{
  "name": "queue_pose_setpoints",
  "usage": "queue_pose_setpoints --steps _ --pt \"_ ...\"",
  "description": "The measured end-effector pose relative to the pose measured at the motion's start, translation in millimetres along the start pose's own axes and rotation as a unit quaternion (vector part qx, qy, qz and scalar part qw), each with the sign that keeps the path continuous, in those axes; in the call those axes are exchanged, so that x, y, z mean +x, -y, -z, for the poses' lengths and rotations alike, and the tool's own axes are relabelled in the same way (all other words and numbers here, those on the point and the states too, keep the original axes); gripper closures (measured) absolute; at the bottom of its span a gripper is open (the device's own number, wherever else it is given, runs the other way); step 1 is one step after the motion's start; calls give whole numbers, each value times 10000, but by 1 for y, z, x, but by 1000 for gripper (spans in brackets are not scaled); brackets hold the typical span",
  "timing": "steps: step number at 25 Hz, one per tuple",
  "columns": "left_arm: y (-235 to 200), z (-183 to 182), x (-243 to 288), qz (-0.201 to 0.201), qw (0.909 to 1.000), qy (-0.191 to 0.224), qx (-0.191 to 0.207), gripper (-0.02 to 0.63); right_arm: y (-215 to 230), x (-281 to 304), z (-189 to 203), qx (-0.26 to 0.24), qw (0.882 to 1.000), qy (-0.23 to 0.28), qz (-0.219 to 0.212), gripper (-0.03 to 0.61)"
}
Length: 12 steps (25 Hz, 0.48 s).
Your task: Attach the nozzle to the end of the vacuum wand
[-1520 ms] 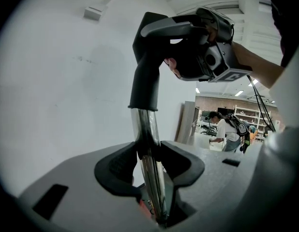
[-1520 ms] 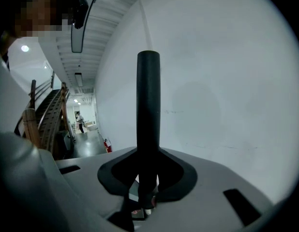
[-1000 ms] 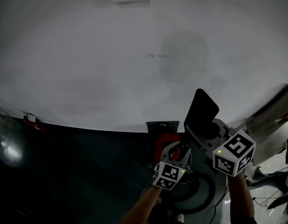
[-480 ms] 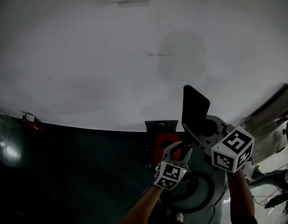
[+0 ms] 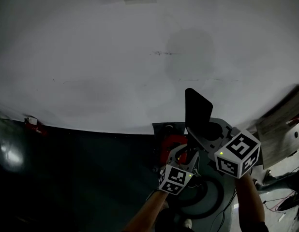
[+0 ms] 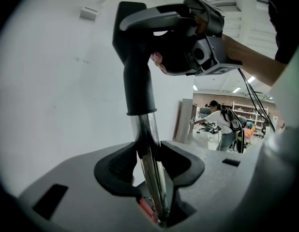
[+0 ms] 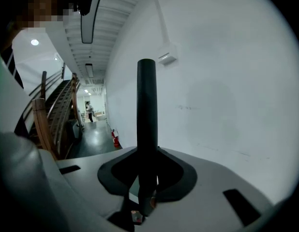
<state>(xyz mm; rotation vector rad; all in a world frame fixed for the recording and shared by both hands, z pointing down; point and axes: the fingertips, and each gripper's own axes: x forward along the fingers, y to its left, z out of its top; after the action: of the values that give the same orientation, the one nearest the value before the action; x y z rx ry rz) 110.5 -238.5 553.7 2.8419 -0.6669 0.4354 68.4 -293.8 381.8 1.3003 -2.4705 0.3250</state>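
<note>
The left gripper's (image 6: 149, 167) 2 jaws are clamped on the shiny wand (image 6: 148, 149), which rises between the pads. The wand's upper end meets the round black collar of the nozzle (image 6: 139, 76). Higher up, the right gripper (image 7: 147, 178) is closed on the nozzle's flat black body, so the nozzle sits above the left gripper. A white wall (image 5: 115, 57) stands behind both.

White wall (image 5: 91, 57), dark glossy floor (image 5: 67, 178)
</note>
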Motion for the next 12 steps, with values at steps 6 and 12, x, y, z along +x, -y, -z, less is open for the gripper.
queue_pose_setpoints --steps 6,12 --pt "3 0 1 46 9999 82 -100 463 5 0 1 195 9998 31 7 489" --pt "0 2 -4 15 9998 99 -184 465 5 -2 4 354 9992 209 28 489"
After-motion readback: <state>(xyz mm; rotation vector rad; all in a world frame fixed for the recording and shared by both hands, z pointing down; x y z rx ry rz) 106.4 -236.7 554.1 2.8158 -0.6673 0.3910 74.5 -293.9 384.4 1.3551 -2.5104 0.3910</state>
